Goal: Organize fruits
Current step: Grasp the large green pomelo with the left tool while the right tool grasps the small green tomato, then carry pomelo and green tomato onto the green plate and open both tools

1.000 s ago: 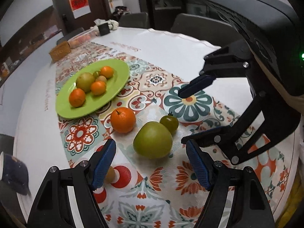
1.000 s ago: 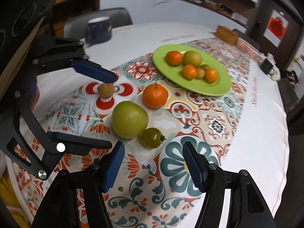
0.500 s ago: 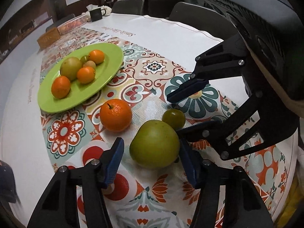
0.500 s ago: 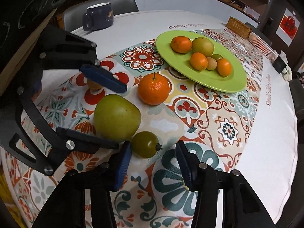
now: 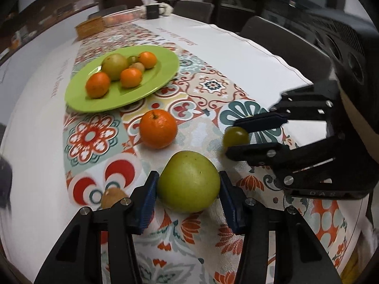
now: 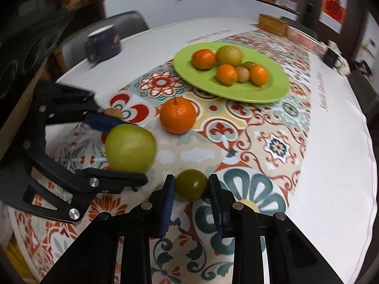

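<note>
Now the left claw clamps the green apple, while the right claw pinches the green tomato.

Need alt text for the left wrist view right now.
The left gripper brackets a big green apple on a patterned tablecloth. To its right, the right gripper closes around a small green fruit; beyond sit a loose orange and a green plate of fruit.

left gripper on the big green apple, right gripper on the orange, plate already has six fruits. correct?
One error: the right gripper brackets the small green tomato, not the orange, which sits free on the cloth in the right wrist view. Left gripper on the green apple and six fruits on the plate hold.
</note>
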{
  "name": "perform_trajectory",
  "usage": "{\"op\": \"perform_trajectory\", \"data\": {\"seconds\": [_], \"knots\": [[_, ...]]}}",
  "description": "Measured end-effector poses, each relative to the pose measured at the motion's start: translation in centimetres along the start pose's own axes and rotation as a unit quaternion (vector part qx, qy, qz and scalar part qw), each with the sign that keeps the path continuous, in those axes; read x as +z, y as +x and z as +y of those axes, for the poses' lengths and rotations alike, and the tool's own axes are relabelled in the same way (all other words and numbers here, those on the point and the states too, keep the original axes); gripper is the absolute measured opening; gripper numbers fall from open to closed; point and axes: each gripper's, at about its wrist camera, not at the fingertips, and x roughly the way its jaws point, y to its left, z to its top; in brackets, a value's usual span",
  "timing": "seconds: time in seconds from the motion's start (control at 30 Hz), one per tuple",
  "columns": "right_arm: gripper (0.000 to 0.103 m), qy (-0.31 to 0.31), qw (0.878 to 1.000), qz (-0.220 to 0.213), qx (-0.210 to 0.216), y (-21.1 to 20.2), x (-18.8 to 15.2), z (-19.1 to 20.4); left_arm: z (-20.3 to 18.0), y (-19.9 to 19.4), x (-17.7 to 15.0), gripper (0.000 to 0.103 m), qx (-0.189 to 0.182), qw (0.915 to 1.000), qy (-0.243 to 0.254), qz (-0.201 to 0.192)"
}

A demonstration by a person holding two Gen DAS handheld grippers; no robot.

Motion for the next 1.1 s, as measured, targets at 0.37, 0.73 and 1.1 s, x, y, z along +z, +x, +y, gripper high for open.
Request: {"op": "perform_trajectory", "data": {"seconds": [0.37,0.73,1.1], "knots": [[0.030,0.052,0.998,-0.042,-0.014,-3.2,-1.2,1.1,0.1,-3.7,-0.8,0.049,0.040,0.9960,-0.068,-0.043],[0.030,0.085,0.990,-0.104,-0.037,-7.3,-0.6,2.1,0.3,-7.6,-0.7,0.049,0.068,0.9890,-0.105,-0.079],[0.030,0.110,0.981,-0.152,-0.057,-9.3,2.4,1.0,1.5,-9.5,2.2,0.049,0.086,0.9847,-0.110,-0.104]]}}
